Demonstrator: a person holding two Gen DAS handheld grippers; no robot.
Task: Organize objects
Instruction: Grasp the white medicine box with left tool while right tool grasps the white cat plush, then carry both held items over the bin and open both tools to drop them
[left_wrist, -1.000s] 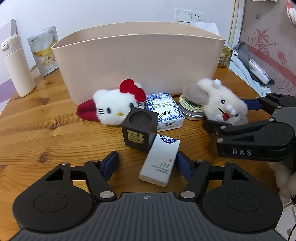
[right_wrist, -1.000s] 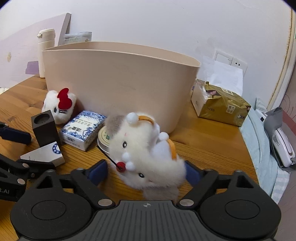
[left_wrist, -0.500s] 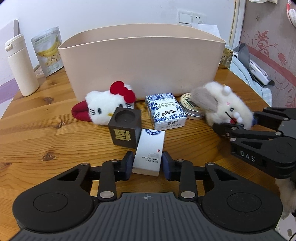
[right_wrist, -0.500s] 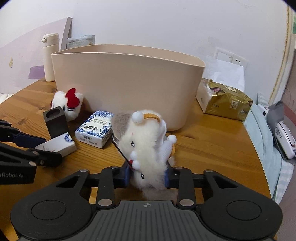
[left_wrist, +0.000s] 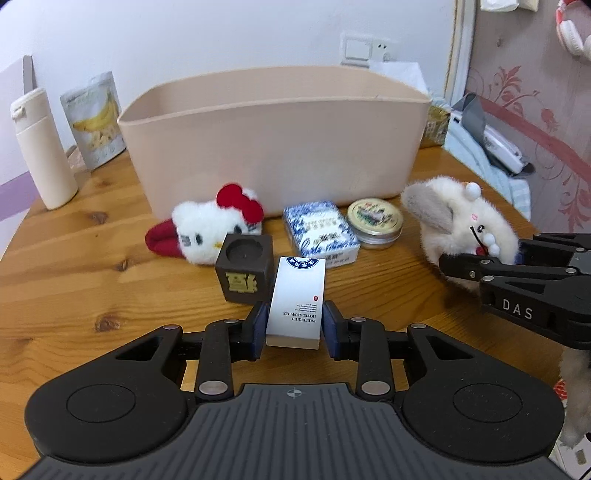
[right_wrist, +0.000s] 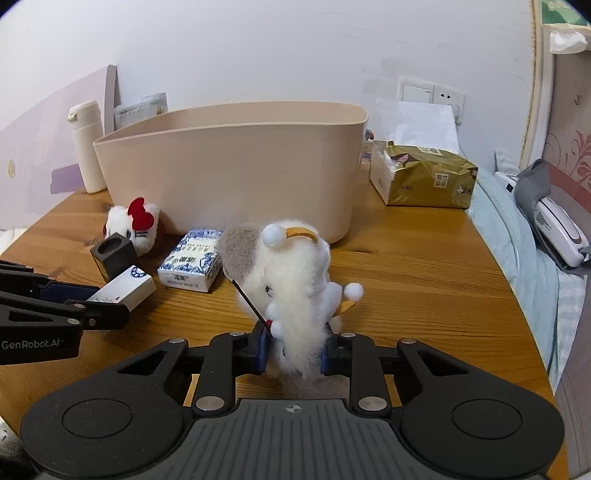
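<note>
a: both grippers have something. the left gripper (left_wrist: 293, 325) has its jaws clamped on the white box (left_wrist: 295, 302), which lies just in front of the beige bin (left_wrist: 273, 147), touching the dark cube (left_wrist: 245, 273). the right gripper (right_wrist: 293, 349) is closed on the fluffy white plush (right_wrist: 291, 280), pinching it low on the body, toward the bin's right end.

b: what could go wrong?

a: i'd judge the plush is the risk. the pads bite mostly fur, so it may sag or slip out on the way over the bin's rim. the white box is held near its back end only, so it could pivot downward, and lifting it may nudge the cube.

b: and the rest?

a: the kitty plush (left_wrist: 218, 229), the blue patterned box (left_wrist: 321, 232) and the round tin (left_wrist: 375, 219) sit in a row along the bin's front wall, none of them gripped. a careless swing toward the bin could knock them.

b: anything you can't see?

a: the inside of the bin is hidden from both views, so i can't tell what's in it. the plush's lower part is buried behind the right gripper, so how much body is really between the pads is unclear. in the right view the tin is hidden behind the plush.
</note>
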